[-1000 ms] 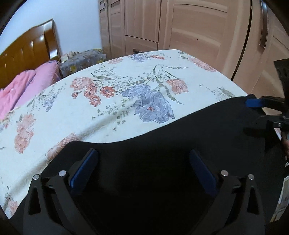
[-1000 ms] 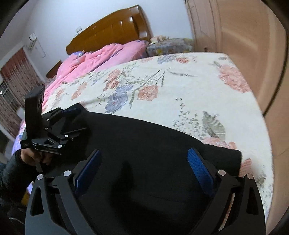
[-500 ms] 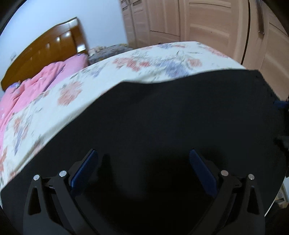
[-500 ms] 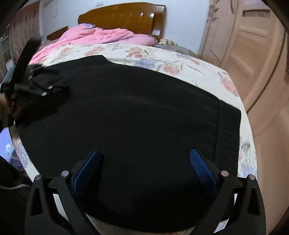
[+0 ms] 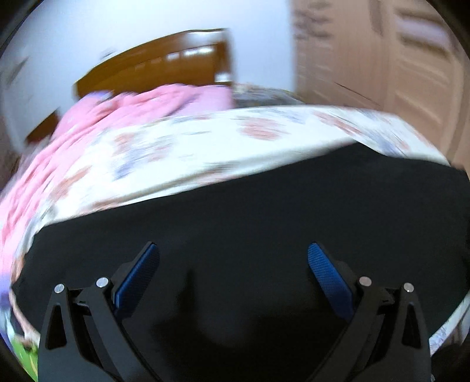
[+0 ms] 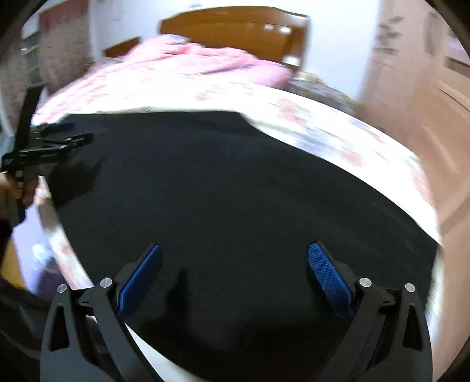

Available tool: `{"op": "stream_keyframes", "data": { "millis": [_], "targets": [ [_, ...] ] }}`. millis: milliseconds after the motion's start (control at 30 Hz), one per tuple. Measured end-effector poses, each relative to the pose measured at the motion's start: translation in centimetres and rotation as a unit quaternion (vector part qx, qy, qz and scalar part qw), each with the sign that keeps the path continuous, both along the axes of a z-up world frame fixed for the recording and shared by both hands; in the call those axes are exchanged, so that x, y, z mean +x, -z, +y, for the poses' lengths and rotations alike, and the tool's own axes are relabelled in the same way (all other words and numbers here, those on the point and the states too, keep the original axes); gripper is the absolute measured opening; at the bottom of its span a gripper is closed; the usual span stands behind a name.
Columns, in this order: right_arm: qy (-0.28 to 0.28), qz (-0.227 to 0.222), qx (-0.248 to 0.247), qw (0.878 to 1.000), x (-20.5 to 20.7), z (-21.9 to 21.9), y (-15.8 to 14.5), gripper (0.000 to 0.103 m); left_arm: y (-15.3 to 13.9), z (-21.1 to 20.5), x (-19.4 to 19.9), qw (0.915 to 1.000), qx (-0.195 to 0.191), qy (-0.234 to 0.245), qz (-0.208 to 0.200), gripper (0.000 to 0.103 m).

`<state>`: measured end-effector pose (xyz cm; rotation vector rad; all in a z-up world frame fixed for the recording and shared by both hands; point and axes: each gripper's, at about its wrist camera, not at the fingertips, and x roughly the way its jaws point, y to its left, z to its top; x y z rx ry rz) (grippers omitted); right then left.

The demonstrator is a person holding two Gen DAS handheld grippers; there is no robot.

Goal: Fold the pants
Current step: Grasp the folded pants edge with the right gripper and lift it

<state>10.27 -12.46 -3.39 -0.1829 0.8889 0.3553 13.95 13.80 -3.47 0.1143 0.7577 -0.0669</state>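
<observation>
Pants (image 5: 264,235) lie spread as a broad black sheet over the near part of the floral bedspread (image 5: 205,147) — they fill the lower half of both wrist views. We see our left gripper (image 5: 233,264) with its blue pads set wide apart above the cloth, nothing between them. Our right gripper (image 6: 235,264) is likewise spread — its pads hold nothing. In the right wrist view the left gripper (image 6: 55,141) sits at the pants' far left edge. A pink quilt (image 6: 205,58) lies before the wooden headboard (image 6: 235,26). Both views are blurred.
</observation>
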Motion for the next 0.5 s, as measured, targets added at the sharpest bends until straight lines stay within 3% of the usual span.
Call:
{"op": "stream_keyframes", "data": {
  "millis": [167, 267, 333, 400, 467, 500],
  "targets": [
    [-0.125, -0.028, -0.021, 0.991, 3.7, 11.7, -0.4, 0.096, 0.4, 11.5, 1.2, 0.9907, -0.036, -0.129, 0.023, 0.101],
    [-0.181, -0.011, 0.013, 0.983, 5.9, 17.2, 0.1, 0.096, 1.2, 16.8, 1.1, 0.9816, -0.062, -0.175, 0.042, 0.101],
    [-0.187, 0.004, -0.028, 0.982, 7.3, 20.0, 1.7, 0.096, 2.5, 18.8, 0.8, 0.9781, -0.062, -0.189, 0.061, 0.101],
    [-0.173, 0.017, -0.076, 0.982, 8.3, 21.4, 3.5, 0.097, 3.2, 19.2, -0.2, 0.9804, -0.064, -0.175, 0.065, 0.101],
    [-0.156, 0.039, -0.032, 0.987, 8.8, 20.5, 3.5, 0.098, 1.3, 19.0, -2.1, 0.9820, -0.061, -0.175, 0.037, 0.101],
    [-0.146, 0.047, -0.036, 0.988, 8.9, 20.0, 3.4, 0.097, -0.2, 19.5, -3.6, 0.9815, -0.079, -0.174, 0.014, 0.101]
  ]
}}
